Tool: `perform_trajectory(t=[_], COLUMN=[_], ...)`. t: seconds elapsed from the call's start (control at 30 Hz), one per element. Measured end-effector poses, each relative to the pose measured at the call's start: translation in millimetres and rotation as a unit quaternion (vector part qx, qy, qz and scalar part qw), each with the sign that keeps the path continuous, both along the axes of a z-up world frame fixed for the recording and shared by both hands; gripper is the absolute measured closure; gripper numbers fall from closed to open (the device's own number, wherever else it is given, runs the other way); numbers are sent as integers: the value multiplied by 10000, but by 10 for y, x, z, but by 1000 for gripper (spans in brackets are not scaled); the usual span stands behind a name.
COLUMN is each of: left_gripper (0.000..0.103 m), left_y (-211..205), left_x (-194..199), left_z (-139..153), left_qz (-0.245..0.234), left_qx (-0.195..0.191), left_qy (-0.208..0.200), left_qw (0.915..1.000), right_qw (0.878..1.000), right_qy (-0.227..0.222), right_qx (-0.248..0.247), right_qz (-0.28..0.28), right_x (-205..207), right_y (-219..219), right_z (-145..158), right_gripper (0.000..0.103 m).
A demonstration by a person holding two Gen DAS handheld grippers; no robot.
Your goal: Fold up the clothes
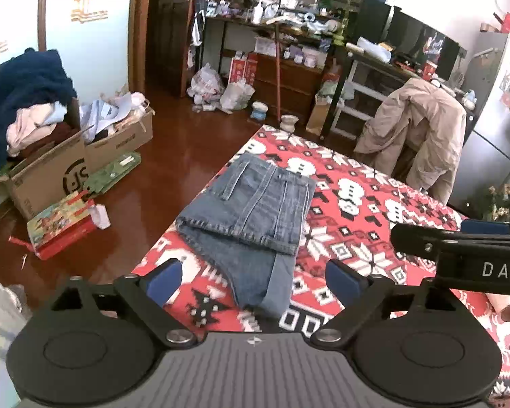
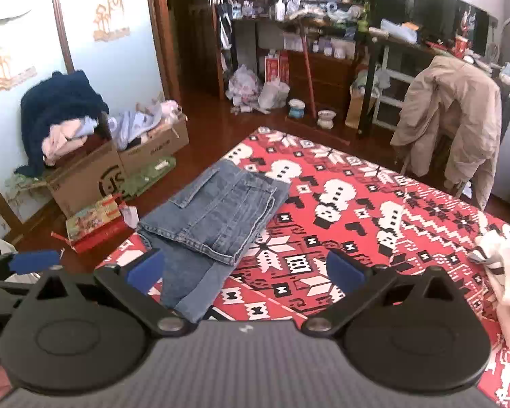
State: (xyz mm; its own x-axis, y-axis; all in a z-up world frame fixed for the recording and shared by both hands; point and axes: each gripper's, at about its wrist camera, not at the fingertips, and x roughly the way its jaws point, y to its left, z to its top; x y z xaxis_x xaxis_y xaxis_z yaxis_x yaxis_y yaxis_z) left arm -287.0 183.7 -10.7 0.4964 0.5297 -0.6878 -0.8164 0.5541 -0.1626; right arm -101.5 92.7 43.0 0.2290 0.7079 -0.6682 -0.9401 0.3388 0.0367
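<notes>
Folded blue jeans [image 1: 248,210] [image 2: 214,217] lie on the table's red patterned cloth [image 1: 357,238] [image 2: 374,224], near its left edge, with the upper half doubled over the lower. My left gripper [image 1: 253,278] hovers open above the jeans' near end, and its blue pads touch nothing. My right gripper [image 2: 244,268] is also open and empty, just right of the jeans' near end. In the left wrist view, the right gripper's black finger [image 1: 459,241] reaches in from the right. The right wrist view shows one left pad [image 2: 34,260] at the left edge.
A white garment [image 2: 503,272] lies on the cloth at the right. Cardboard boxes [image 1: 51,173] heaped with clothes stand on the wooden floor to the left. A beige coat [image 1: 418,136] hangs over a chair beyond the table. Cluttered shelves line the back wall.
</notes>
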Motion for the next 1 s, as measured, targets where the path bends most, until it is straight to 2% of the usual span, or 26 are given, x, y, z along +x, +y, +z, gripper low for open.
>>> perform_trajectory(t=[0.1, 0.27, 0.37, 0.47, 0.63, 1.0], left_gripper=[12, 12, 12, 12, 12, 12], left_y=[-106, -163, -198, -228, -356, -511], left_x=[-50, -103, -210, -241, -181, -107], left_z=[70, 72, 11, -38, -120, -158], left_qz=[8, 30, 296, 310, 335, 304], left_qx=[103, 117, -14, -145, 53, 134], left_qy=[171, 432, 311, 391, 787, 981], left_qw=[9998, 9990, 9991, 9986, 9963, 9946], right_qw=[9998, 9998, 9994, 9988, 9985, 9980], right_qy=[-146, -108, -167, -159, -52, 85], right_qx=[91, -45, -161, -318, -477, -559], right_qz=[-116, -170, -252, -334, -267, -285], right_x=[-99, -213, -256, -273, -282, -212], right_y=[-188, -395, -464, -513, -583, -642], right_z=[98, 129, 79, -3, -133, -291], right_gripper=[1, 1, 1, 1, 1, 1])
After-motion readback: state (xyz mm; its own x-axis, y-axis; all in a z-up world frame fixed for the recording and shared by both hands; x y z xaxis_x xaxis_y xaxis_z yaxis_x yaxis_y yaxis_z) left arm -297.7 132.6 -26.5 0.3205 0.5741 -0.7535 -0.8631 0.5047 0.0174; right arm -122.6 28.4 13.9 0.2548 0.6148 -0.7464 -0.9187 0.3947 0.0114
